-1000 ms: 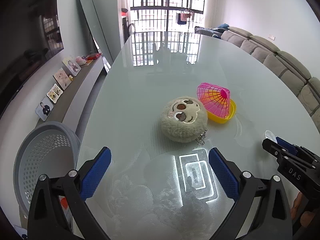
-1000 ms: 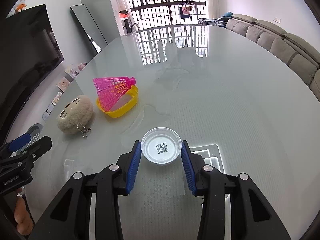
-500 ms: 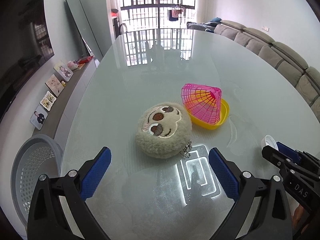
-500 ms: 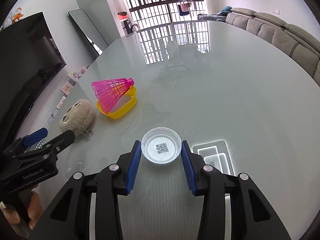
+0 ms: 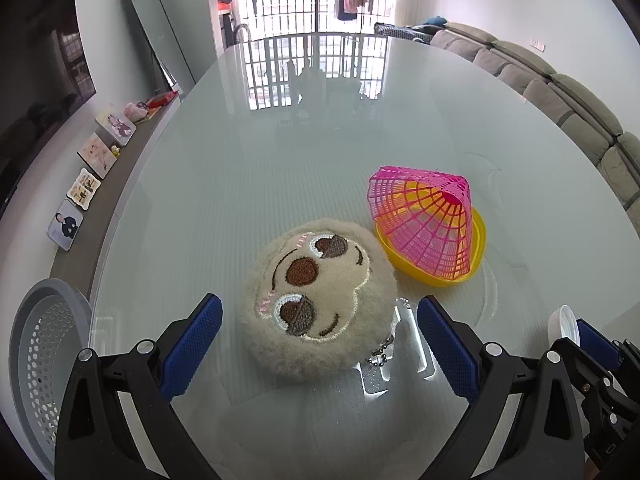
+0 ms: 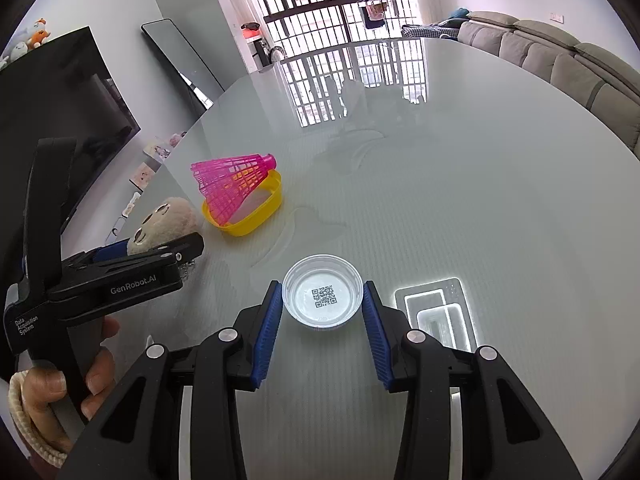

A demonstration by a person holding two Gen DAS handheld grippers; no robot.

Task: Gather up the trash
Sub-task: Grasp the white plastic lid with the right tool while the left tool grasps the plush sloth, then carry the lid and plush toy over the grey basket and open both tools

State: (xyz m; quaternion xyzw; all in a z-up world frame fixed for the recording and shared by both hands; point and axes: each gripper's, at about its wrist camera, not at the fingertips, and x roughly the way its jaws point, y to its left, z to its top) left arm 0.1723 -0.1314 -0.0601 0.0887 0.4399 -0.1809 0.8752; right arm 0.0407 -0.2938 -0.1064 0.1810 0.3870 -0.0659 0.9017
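Right gripper (image 6: 322, 322) clamps the clear lid (image 6: 323, 296). Left gripper (image 5: 319, 338) spreads wide, empty, straddling the plush toy (image 5: 318, 302) on the tabletop (image 5: 312, 168).

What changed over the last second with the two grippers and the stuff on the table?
The left gripper moved forward, open, until the plush sits between its fingers, not yet gripped. The right gripper held its clamp on the lid. The shuttlecock and yellow dish stayed put.
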